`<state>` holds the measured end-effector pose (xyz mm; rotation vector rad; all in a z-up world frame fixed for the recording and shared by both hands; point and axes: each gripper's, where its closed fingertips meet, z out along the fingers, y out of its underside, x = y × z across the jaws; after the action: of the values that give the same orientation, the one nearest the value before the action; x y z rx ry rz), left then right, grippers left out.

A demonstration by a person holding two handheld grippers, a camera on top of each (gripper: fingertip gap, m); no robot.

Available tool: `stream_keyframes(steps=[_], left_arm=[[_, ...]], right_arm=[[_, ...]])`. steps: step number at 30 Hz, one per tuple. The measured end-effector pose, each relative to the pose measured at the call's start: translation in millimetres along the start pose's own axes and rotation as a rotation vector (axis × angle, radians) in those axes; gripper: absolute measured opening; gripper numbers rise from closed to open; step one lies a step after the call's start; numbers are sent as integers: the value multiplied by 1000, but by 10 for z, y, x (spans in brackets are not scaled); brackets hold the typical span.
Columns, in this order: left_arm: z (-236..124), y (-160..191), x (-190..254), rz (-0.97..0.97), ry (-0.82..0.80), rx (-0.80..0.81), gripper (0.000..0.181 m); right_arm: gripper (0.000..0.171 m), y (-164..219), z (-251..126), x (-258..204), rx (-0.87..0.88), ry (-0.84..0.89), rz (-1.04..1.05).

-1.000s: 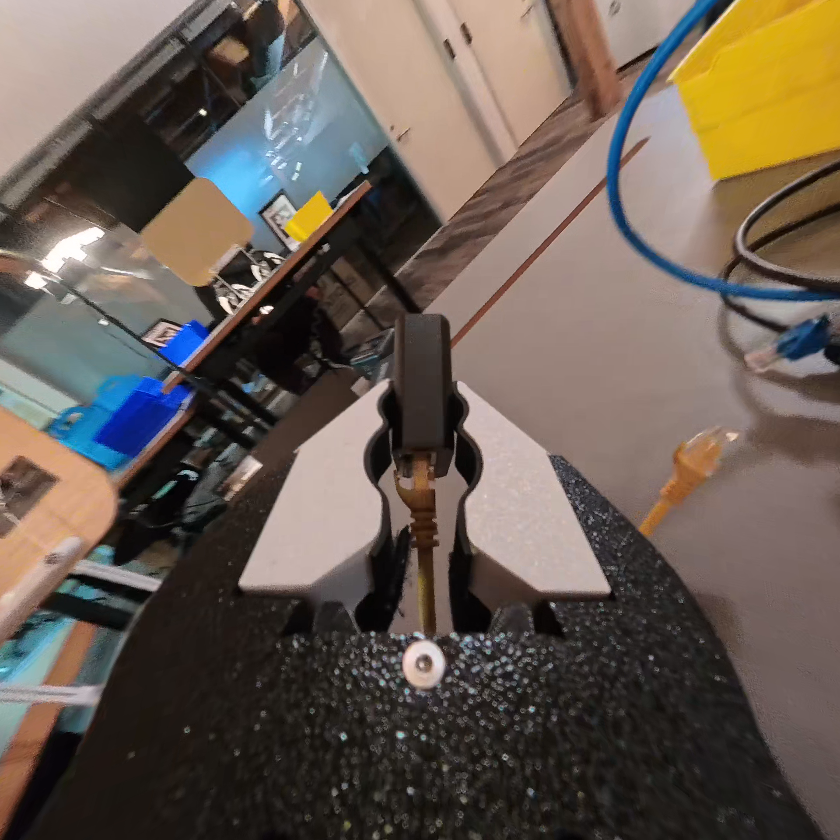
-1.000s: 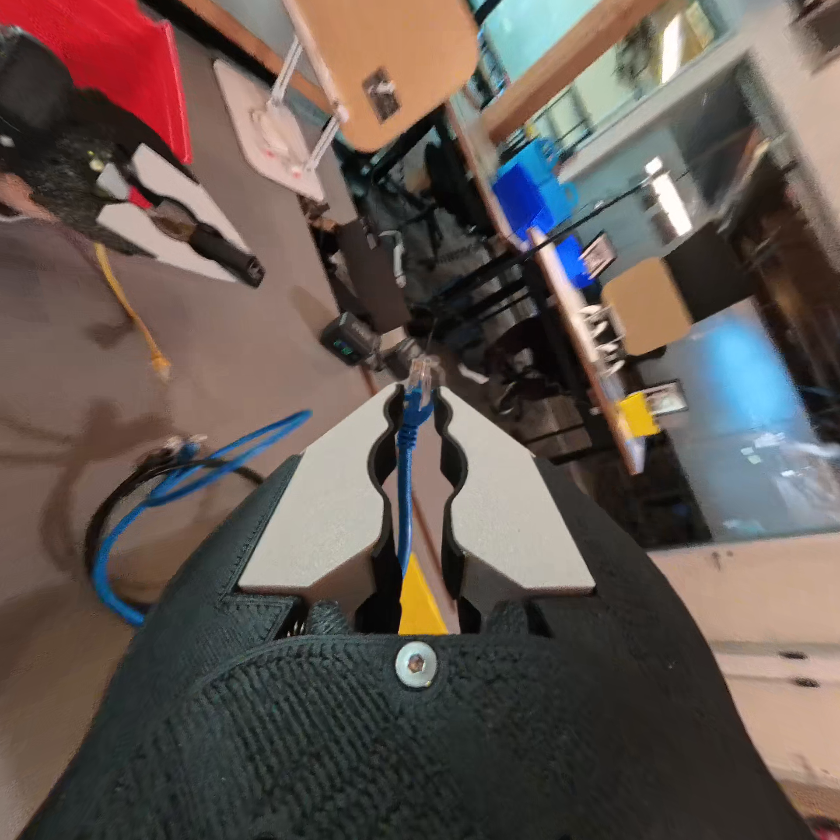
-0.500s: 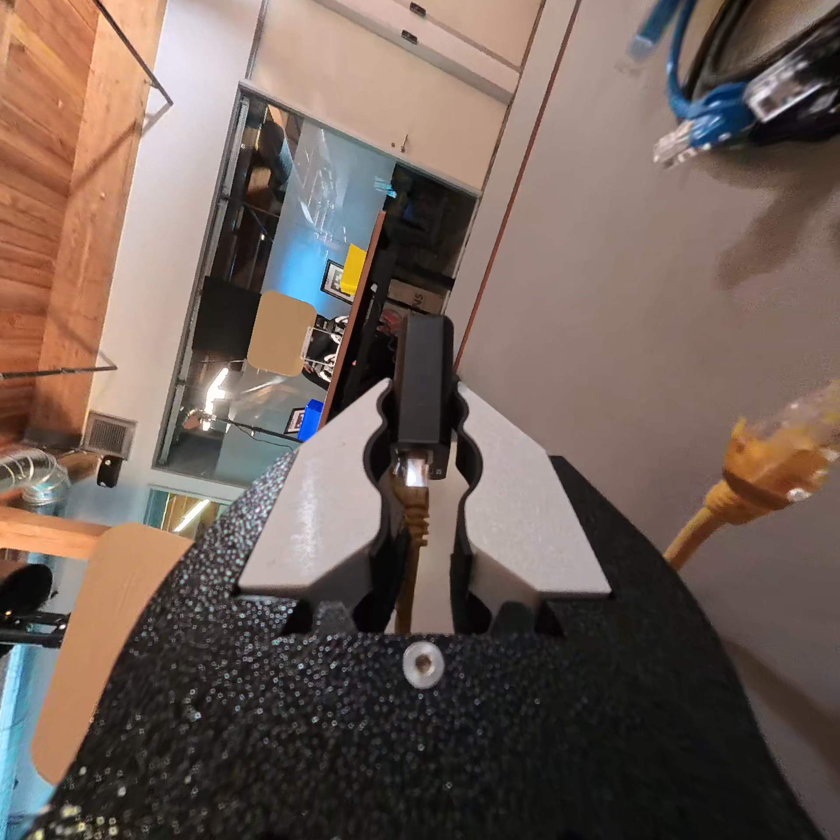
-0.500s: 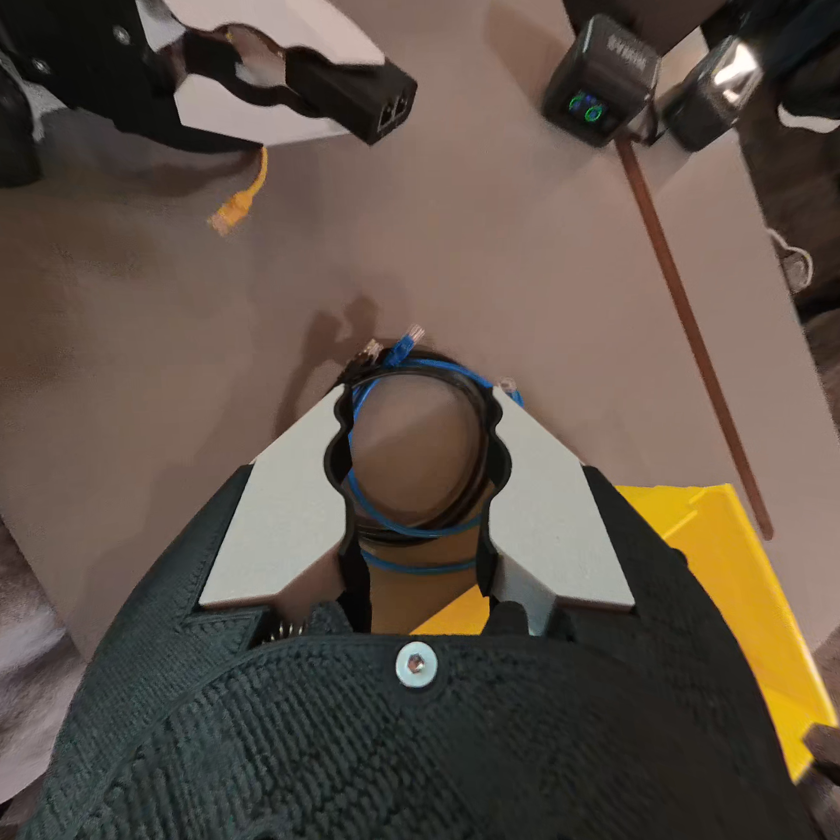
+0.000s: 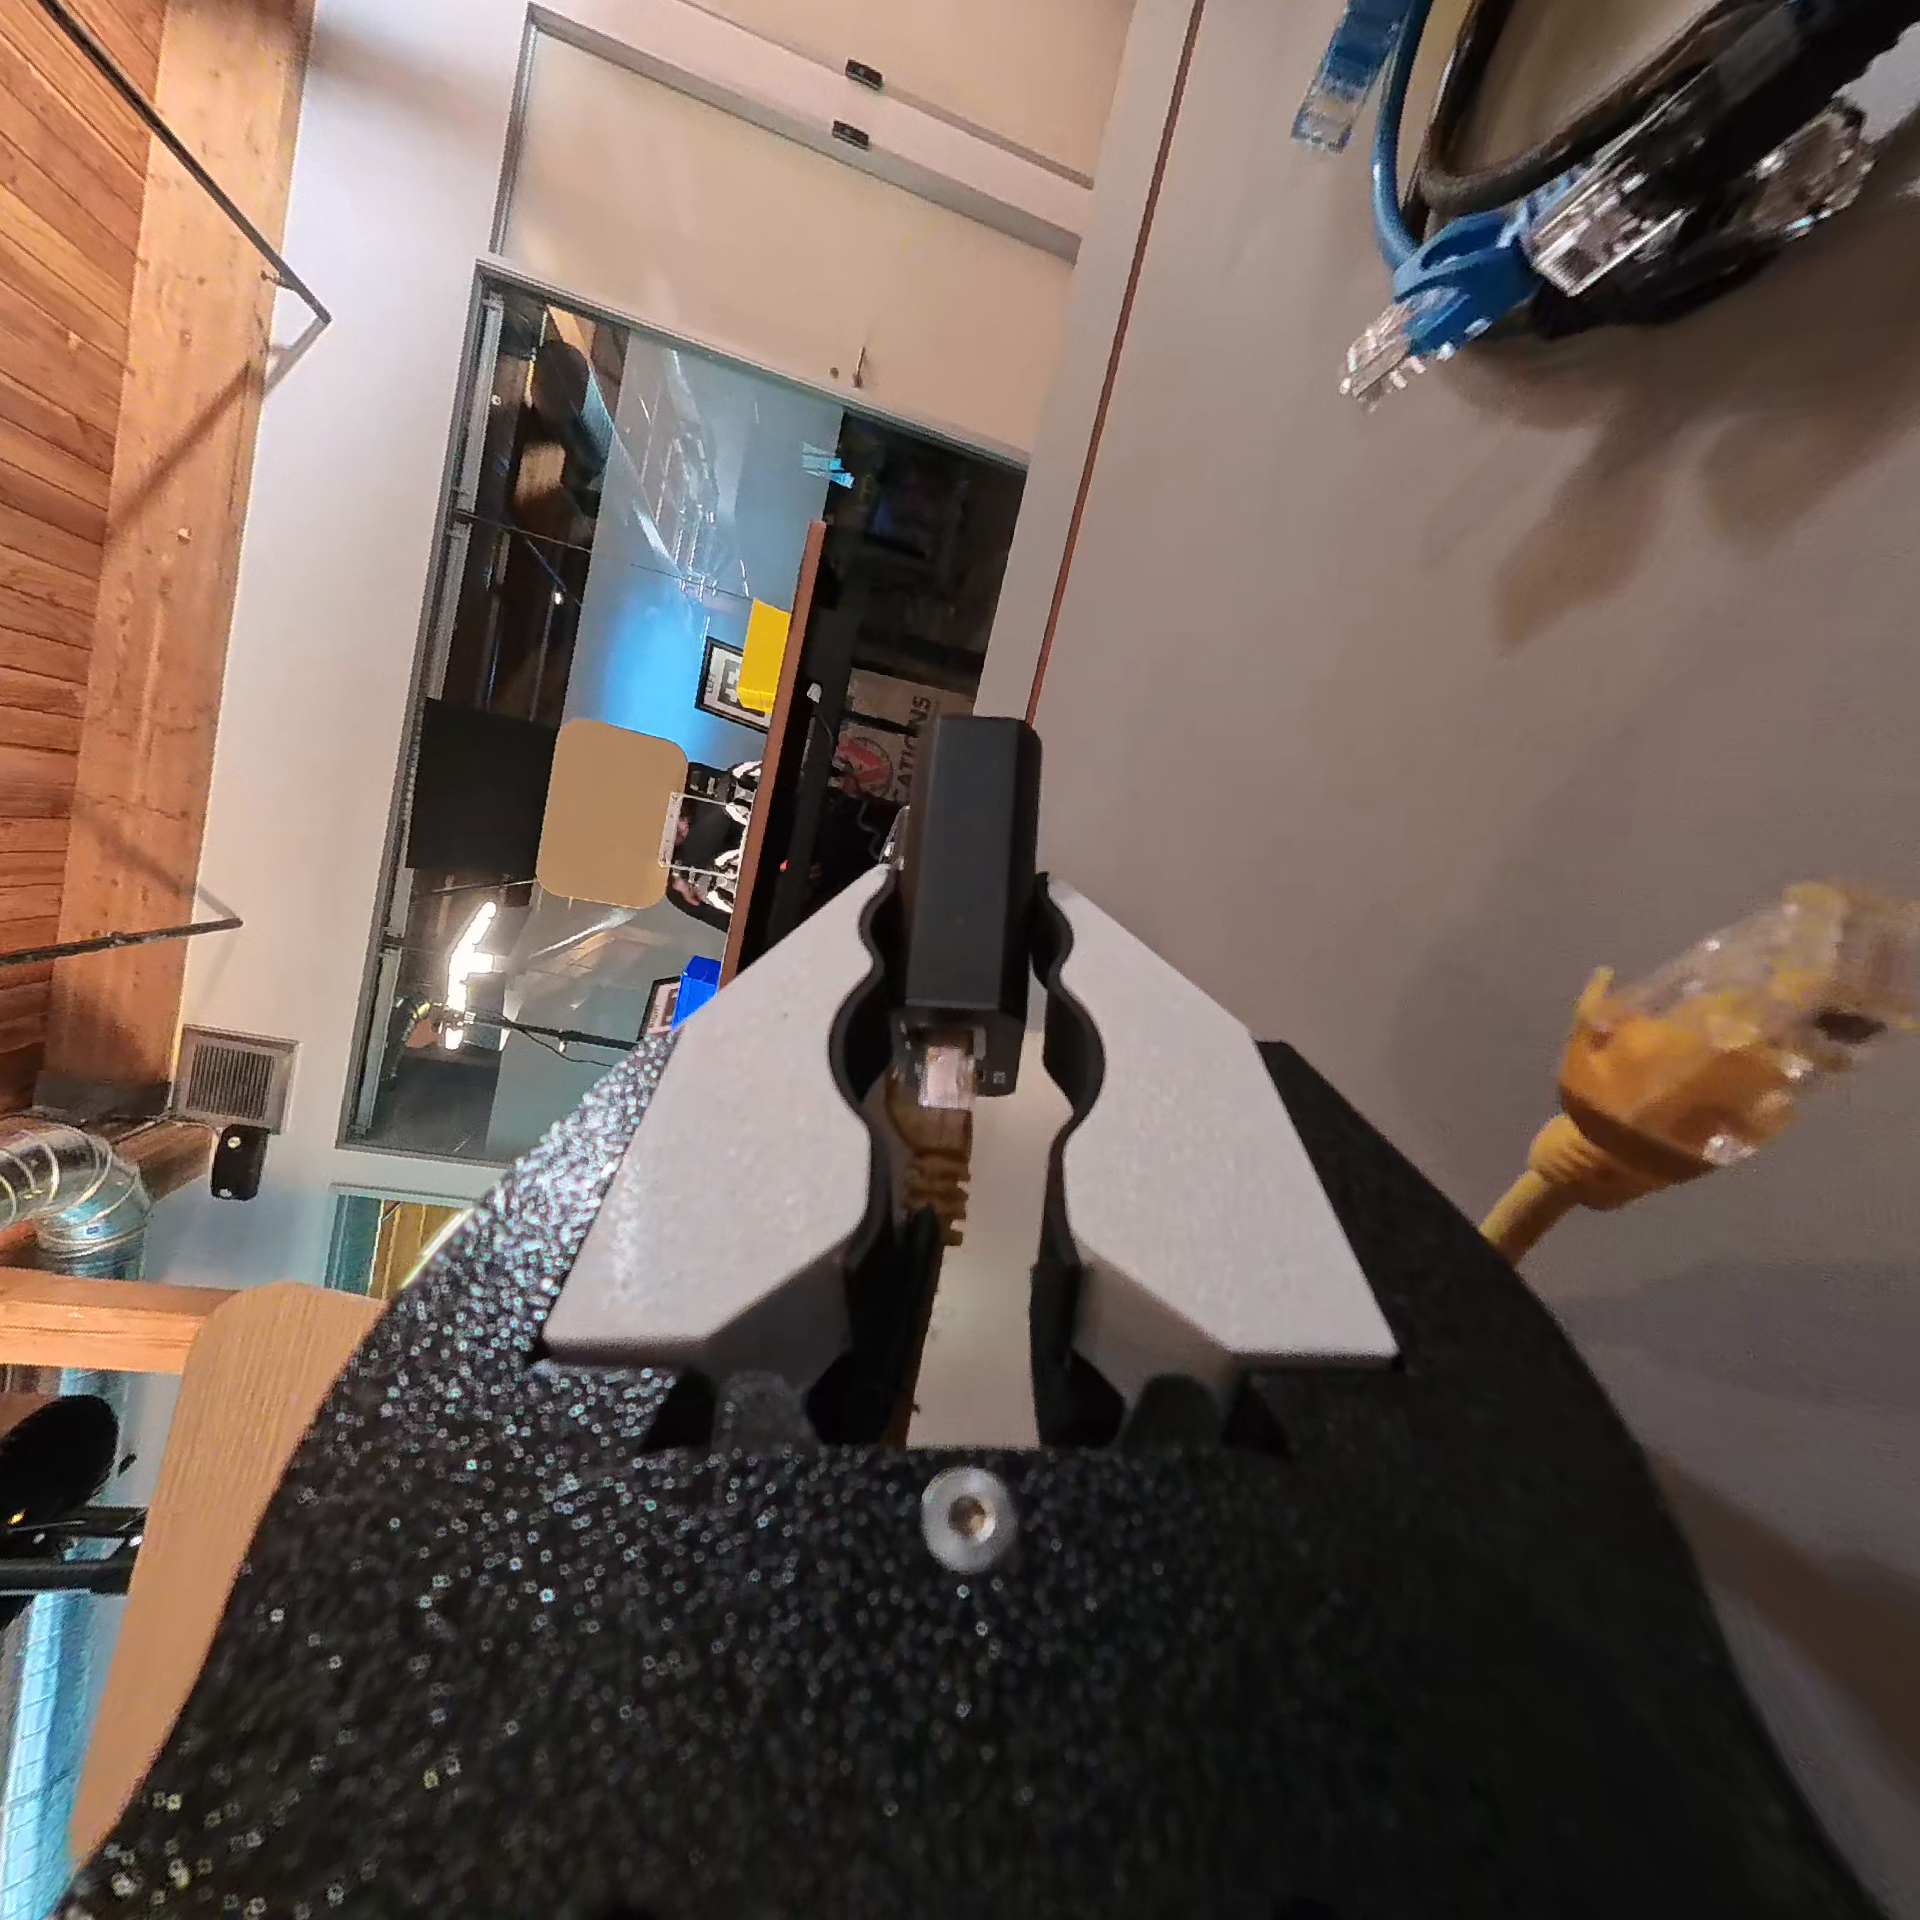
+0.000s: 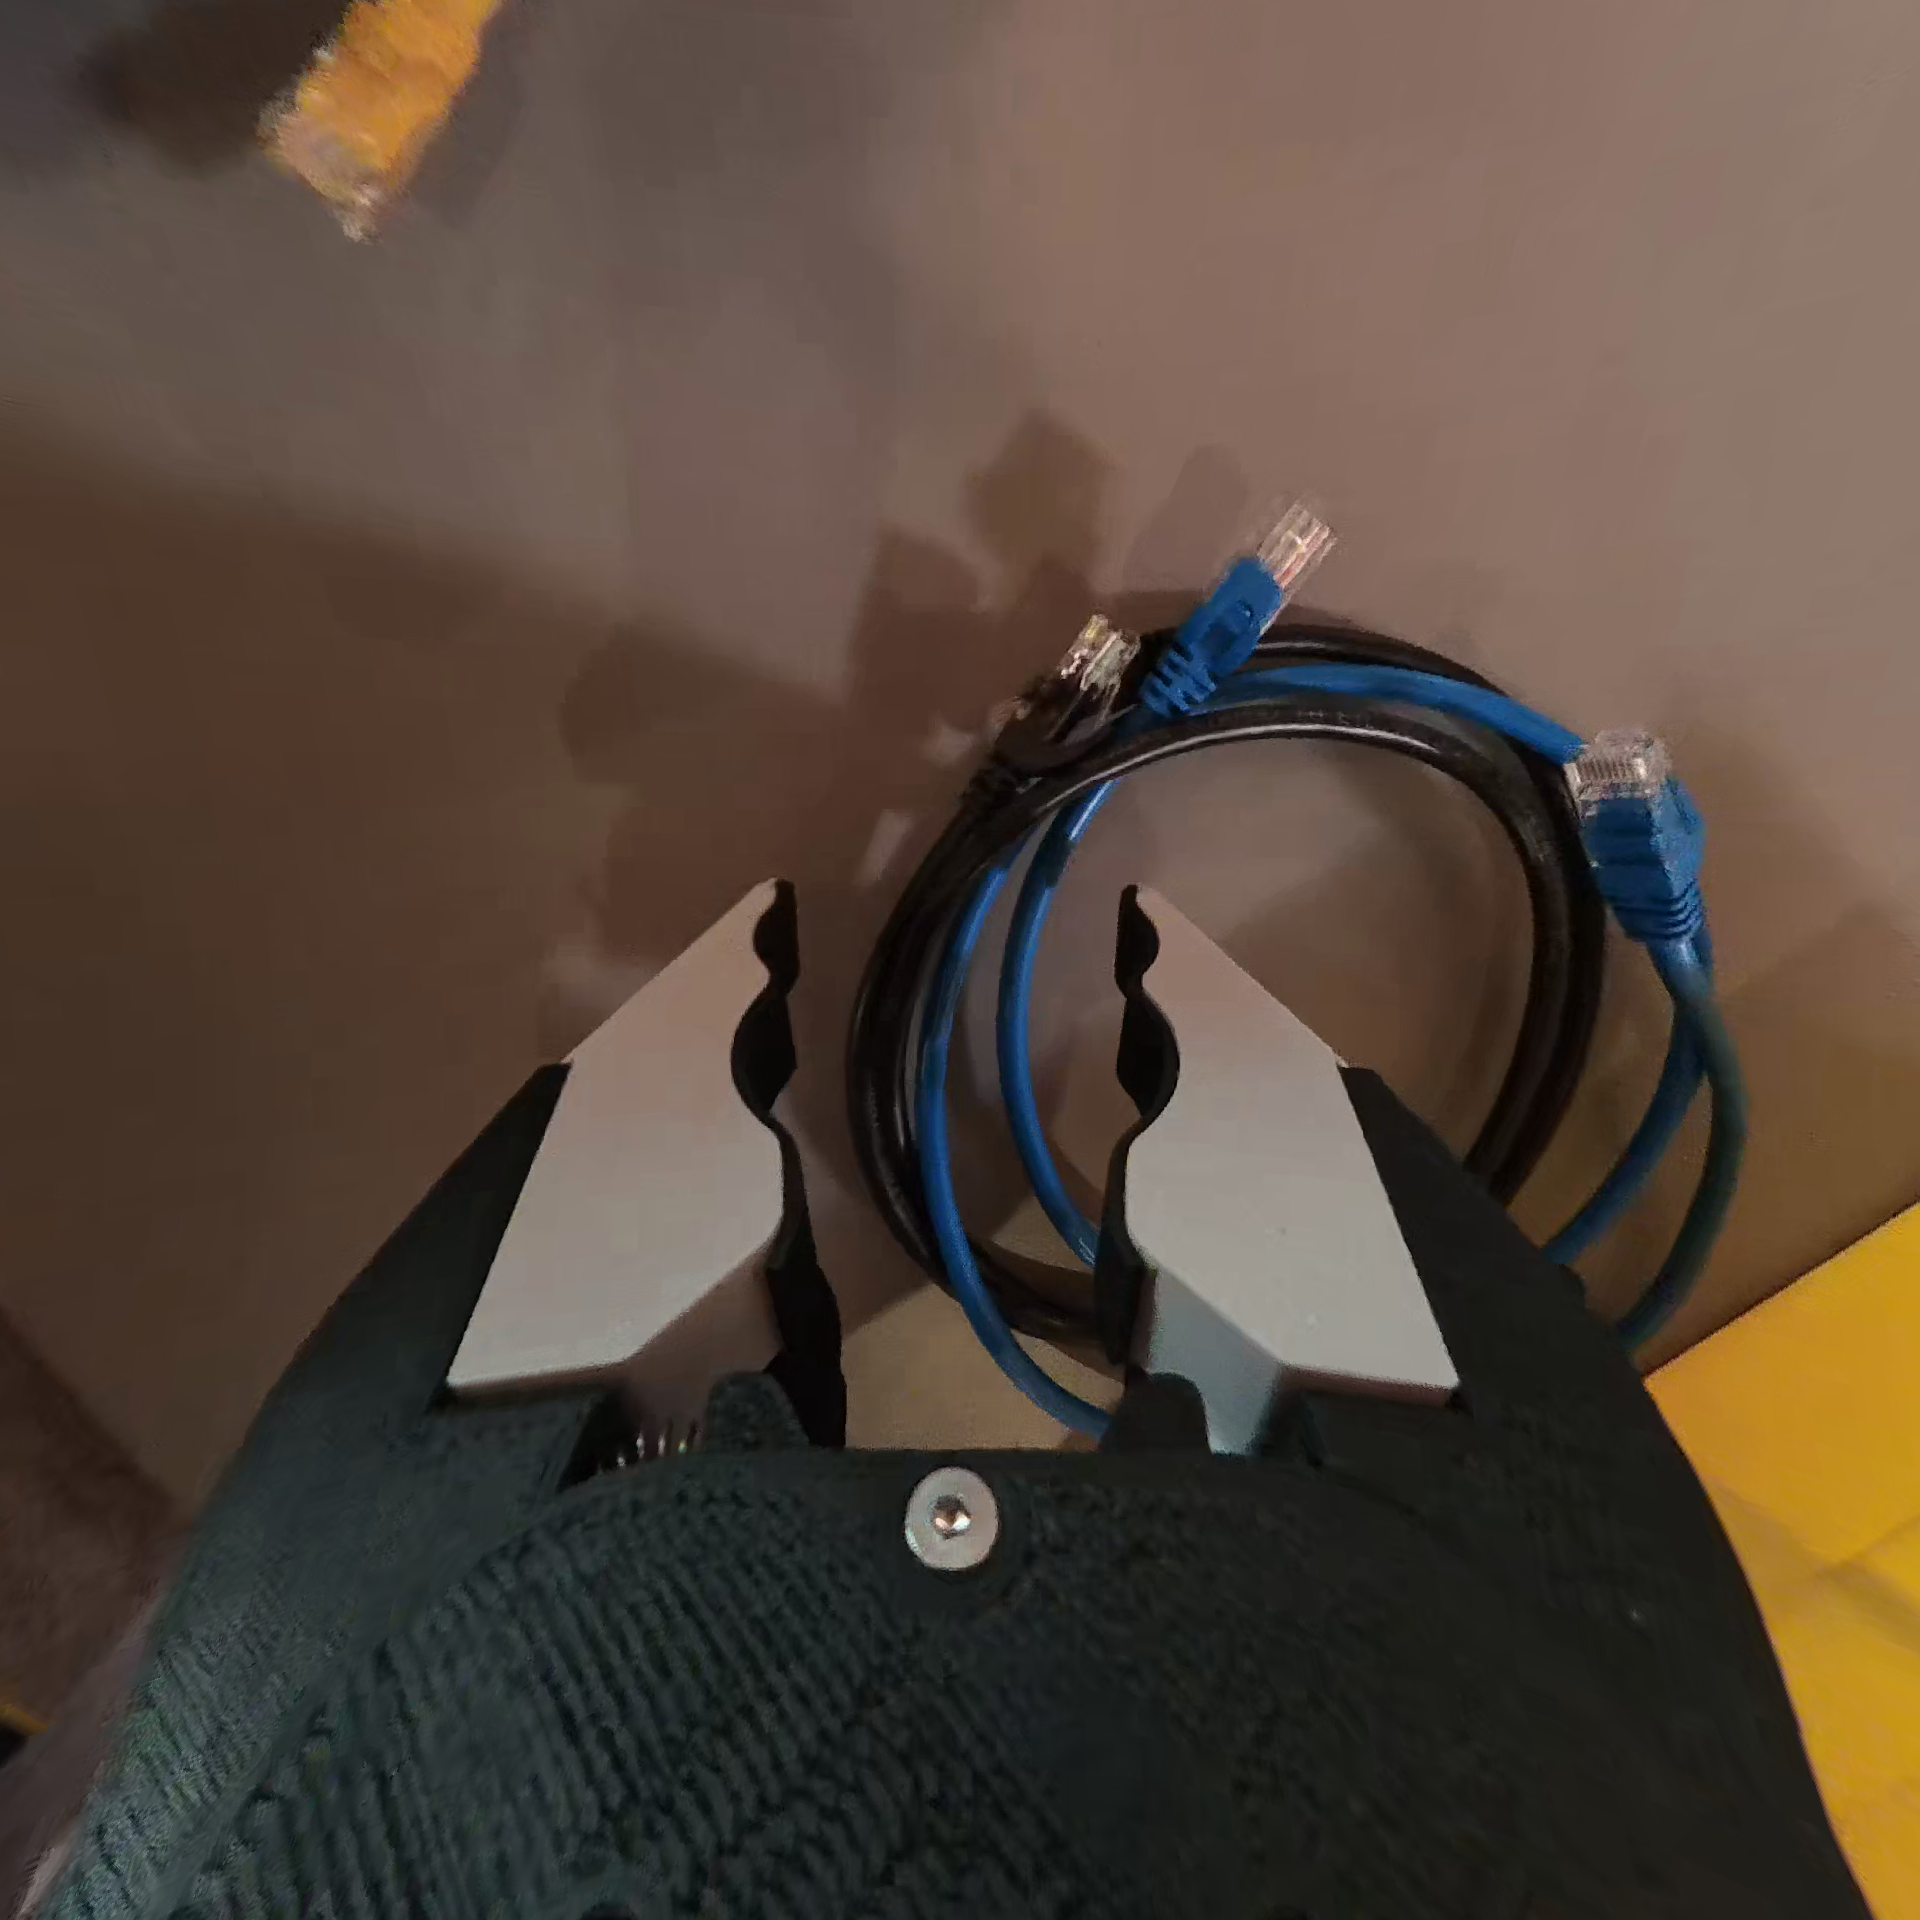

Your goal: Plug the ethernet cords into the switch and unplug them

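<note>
My left gripper (image 5: pixel 966 894) is shut on a small black switch (image 5: pixel 971 862), held above the grey table. A yellow ethernet cord (image 5: pixel 940 1153) is plugged into the switch's near end and runs back between the fingers. The cord's other yellow plug (image 5: pixel 1704 1060) lies on the table to the right; it also shows blurred in the right wrist view (image 6: pixel 374 135). My right gripper (image 6: pixel 956 904) is open and empty, just above a coil of blue cord (image 6: pixel 1039 1091) and black cord (image 6: pixel 894 1039). Blue plugs (image 6: pixel 1226 623) (image 6: pixel 1642 831) and a black plug (image 6: pixel 1070 686) stick out of the coil.
A yellow bin (image 6: pixel 1787 1507) stands at the right of the coil. The coil also shows at the top right of the left wrist view (image 5: pixel 1558 208). The grey table (image 6: pixel 1351 312) spreads beyond the coil. Background room lies left in the left wrist view. About 15 centimeters separates my left fingertips from my right. My right gripper is the nearer one to the black plug (image 6: pixel 1070 686): about 4 centimeters, against 12 centimeters. It is also in sight in the left wrist view (image 5: pixel 1648 172).
My right gripper opened, let go of the blue cord and dropped down close over the coil. My left gripper rolled and tilted with the switch still in it.
</note>
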<state>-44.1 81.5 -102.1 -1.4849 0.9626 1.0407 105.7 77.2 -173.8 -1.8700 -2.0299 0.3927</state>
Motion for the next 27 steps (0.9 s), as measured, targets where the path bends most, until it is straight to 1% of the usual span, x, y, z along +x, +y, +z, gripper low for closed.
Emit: stream_keyframes(steps=[2,6,8,11,14,18,19,21,24,27], left_arm=[[-2,1,-1,4,-3,0,22],[-7,1,1,2,1,1,22],[-3,0,15,10,5,1,23],[-4,-14,38,23,12,3,23],[-5,-21,49,31,16,4,23],[-8,-18,52,30,18,3,23],[-9,-16,53,30,19,3,23],[-10,-15,55,30,20,3,22],[-9,-17,61,33,22,4,23],[-9,-19,65,35,22,5,23]], right_arm=[[58,-8,24,27,-9,4,9],[49,-122,-44,97,37,13,22],[45,-174,-75,128,61,-3,55],[33,-233,-69,224,94,-13,129],[33,-247,1,227,98,-95,233],[21,-277,60,214,118,-179,284],[11,-292,45,196,126,-199,279],[8,-330,-31,147,142,-217,234],[7,-430,-252,178,187,-127,114],[6,-637,-597,219,302,-36,28]])
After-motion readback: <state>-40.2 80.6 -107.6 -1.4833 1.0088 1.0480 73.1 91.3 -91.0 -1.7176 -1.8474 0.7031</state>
